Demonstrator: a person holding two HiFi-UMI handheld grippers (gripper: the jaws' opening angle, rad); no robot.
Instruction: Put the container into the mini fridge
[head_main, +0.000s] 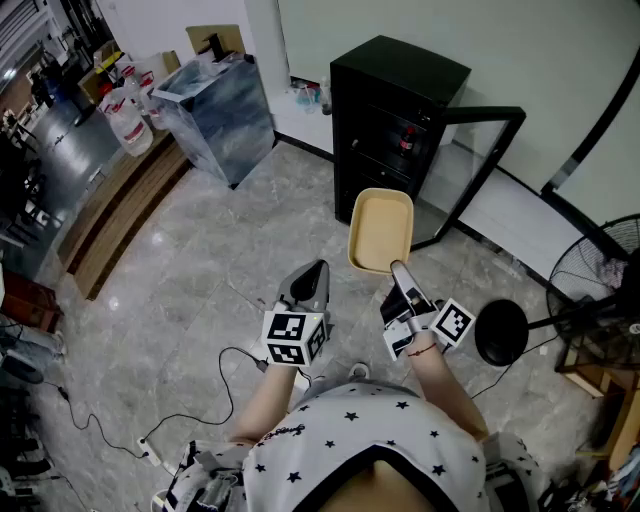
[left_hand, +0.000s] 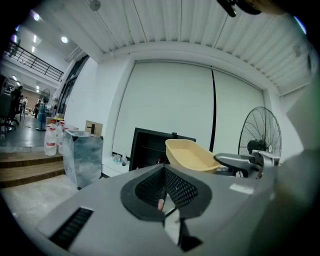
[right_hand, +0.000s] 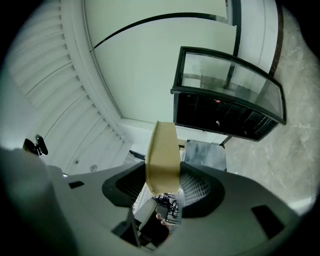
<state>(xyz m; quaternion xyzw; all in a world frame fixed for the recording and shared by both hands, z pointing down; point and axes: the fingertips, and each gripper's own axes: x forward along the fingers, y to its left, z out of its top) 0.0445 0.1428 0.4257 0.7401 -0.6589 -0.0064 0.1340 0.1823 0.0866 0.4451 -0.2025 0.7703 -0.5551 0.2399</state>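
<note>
Grey marbled floor tiles (head_main: 200, 290) spread under us, with a thin cable (head_main: 225, 368) trailing across them close to our feet. Nearest the camera, the left gripper (head_main: 315, 270) hangs low over the floor. Its mesh pads look pressed together with nothing between them, though its own view shows only a thin seam there. Beside it, the right gripper (head_main: 398, 270) has its jaws closed on the near rim of the tan container (head_main: 381, 228). The container sticks out ahead of the gripper in the air, open side up, and is not yet inside anything. Just past its far end stands the black mini fridge (head_main: 400, 100), whose glass door (head_main: 465, 170) is swung wide to the right. To the left of the fridge sits a silvery metallic box (head_main: 215, 115), and a standing fan (head_main: 590, 270) is off to the right.
</note>
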